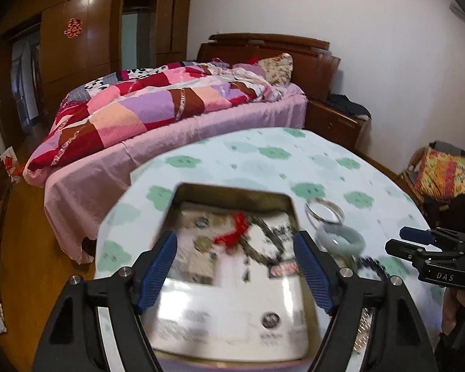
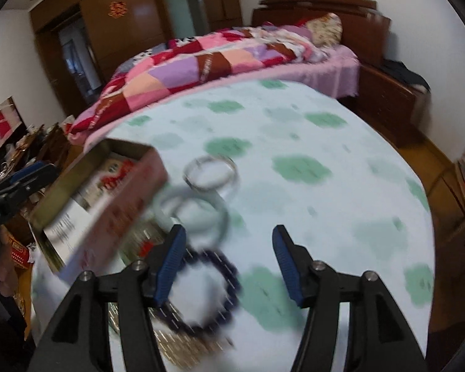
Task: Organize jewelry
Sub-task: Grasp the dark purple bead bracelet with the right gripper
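Blue-padded jaws of the left gripper (image 1: 235, 252) and right gripper (image 2: 228, 243) stand apart over a table (image 2: 325, 142), where a silver bangle (image 2: 210, 172), jade bangle (image 2: 198, 214) and beaded bracelet (image 2: 206, 291) lie beside an open tin (image 1: 235, 192).

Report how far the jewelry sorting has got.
Done: the tin box already holds a red item and a chain. In hand: nothing; left gripper and right gripper both open. Left: silver bangle, jade bangle and dark bead bracelet lie on the tablecloth.
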Demonstrator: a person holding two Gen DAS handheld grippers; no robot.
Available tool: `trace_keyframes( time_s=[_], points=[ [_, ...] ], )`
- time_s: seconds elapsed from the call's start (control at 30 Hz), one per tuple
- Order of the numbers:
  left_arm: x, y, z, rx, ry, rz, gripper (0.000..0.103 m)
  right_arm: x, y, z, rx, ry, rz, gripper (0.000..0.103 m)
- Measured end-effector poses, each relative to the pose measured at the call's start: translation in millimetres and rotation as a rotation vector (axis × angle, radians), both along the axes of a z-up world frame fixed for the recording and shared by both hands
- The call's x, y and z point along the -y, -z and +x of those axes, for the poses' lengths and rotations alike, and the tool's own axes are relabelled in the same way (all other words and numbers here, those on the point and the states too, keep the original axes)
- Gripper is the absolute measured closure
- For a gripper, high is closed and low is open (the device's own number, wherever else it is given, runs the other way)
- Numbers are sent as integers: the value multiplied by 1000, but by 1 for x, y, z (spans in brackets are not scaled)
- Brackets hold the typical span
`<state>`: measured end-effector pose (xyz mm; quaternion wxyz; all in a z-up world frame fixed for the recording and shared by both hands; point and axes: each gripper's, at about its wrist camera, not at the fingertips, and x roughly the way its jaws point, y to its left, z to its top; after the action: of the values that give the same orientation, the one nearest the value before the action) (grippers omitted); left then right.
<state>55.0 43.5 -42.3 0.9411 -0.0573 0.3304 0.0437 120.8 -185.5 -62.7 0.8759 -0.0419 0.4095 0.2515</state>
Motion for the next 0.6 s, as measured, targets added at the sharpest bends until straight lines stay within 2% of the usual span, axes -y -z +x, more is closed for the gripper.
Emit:
trace_keyframes(
  time_s=[0.2,0.33,0.4,0.47,0.53,0.6],
  points=[
    [29,-3,-21,3,52,56,25,22,12,-30,-21,-3,-3,42],
    [45,0,-34,-5,89,55,26,20,16,-47,-17,-35,2,42],
    [54,3,-38,-12,118,55,31,19,19,-49,-5,-34,-12,42],
    [64,8,-38,-35,158,42,46,21,21,-48,-9,-28,-5,42],
    [74,15,-37,-60,203,30,53,24,22,-47,-9,-17,2,42],
    [85,22,-36,-84,245,17,55,27,24,-46,-7,-7,1,42]
  ],
)
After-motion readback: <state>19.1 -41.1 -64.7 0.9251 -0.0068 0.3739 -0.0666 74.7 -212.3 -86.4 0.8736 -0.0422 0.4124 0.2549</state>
